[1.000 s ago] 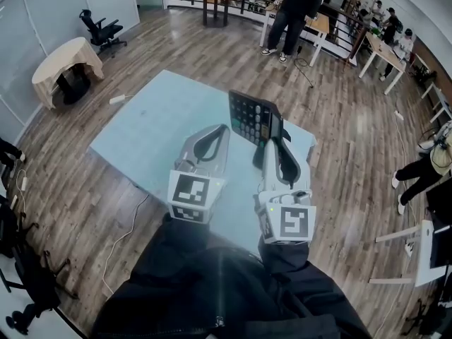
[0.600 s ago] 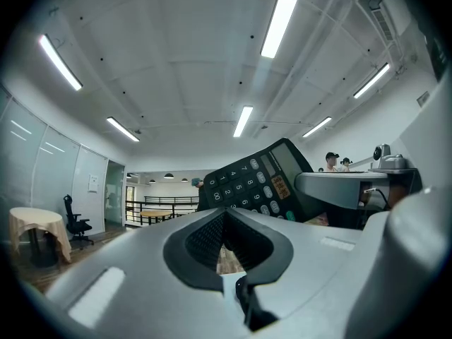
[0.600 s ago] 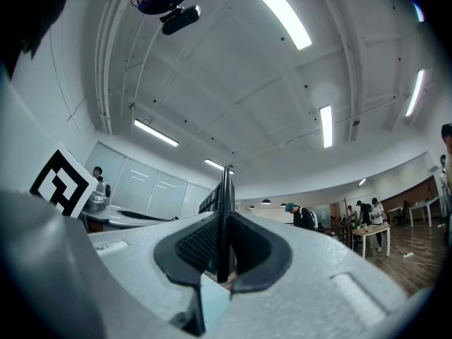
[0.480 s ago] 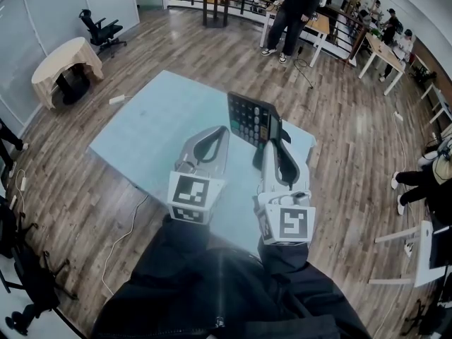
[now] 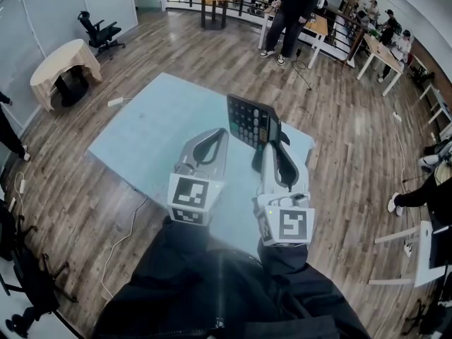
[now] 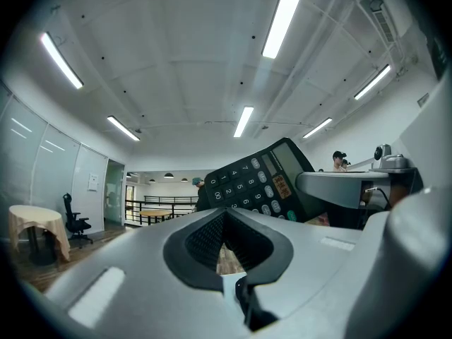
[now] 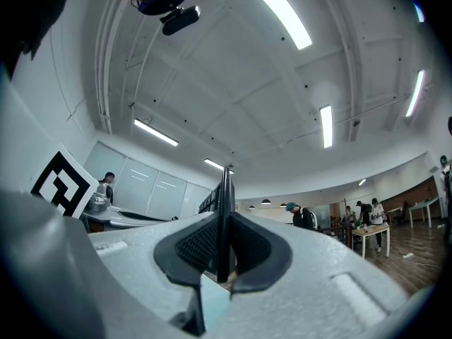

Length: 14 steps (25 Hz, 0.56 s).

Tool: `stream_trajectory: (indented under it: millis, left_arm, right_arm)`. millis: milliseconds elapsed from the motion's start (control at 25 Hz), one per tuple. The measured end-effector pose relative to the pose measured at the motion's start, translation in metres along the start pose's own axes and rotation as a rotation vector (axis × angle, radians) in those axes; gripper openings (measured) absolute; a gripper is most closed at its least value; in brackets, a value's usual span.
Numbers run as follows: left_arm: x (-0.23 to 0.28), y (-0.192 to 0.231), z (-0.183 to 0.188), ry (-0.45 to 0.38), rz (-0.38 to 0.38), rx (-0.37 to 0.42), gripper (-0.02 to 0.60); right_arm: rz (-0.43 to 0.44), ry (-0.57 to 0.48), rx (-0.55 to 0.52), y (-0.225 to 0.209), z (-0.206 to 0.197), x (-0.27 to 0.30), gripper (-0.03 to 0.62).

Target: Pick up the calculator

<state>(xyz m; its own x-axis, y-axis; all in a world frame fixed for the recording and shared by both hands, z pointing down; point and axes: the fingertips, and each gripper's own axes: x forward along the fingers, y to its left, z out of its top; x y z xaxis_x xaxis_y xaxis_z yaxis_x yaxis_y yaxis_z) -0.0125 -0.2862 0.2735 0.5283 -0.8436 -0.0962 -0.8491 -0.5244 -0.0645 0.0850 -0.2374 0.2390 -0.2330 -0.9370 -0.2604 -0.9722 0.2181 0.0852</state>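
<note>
A black calculator (image 5: 251, 121) is lifted above the pale blue table (image 5: 152, 136), tilted up with its keys facing left. My right gripper (image 5: 271, 141) is shut on its lower right edge. In the right gripper view the calculator (image 7: 224, 203) shows edge-on as a thin dark blade pinched between the ribbed pads (image 7: 194, 249). My left gripper (image 5: 222, 131) hovers just left of it, shut, with nothing held. In the left gripper view the calculator (image 6: 258, 182) stands beyond my left gripper (image 6: 224, 224), to the right, and its keypad and display show.
Wooden floor surrounds the table. A cable (image 5: 123, 235) runs off the table's near left side. A cloth-covered round table (image 5: 63, 66) and an office chair (image 5: 99, 28) stand far left. People (image 5: 289, 13) stand by desks (image 5: 318, 27) at the back and right.
The calculator and both grippers have kept still. Only people at the edges of the head view have shifted.
</note>
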Motion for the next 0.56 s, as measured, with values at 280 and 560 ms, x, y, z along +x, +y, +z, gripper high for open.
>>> stream_trajectory:
  millis: [280, 560]
  left_arm:
    - [0.0017, 0.0005, 0.0025, -0.004, -0.002, -0.001, 0.002]
    - [-0.0024, -0.0014, -0.0015, -0.001, -0.008, -0.002, 0.002]
  right_arm:
    - [-0.003, 0.008, 0.003, -0.0009, -0.0007, 0.0017, 0.043]
    - [-0.002, 0.035, 0.002, 0.0029, -0.0094, -0.0039, 0.043]
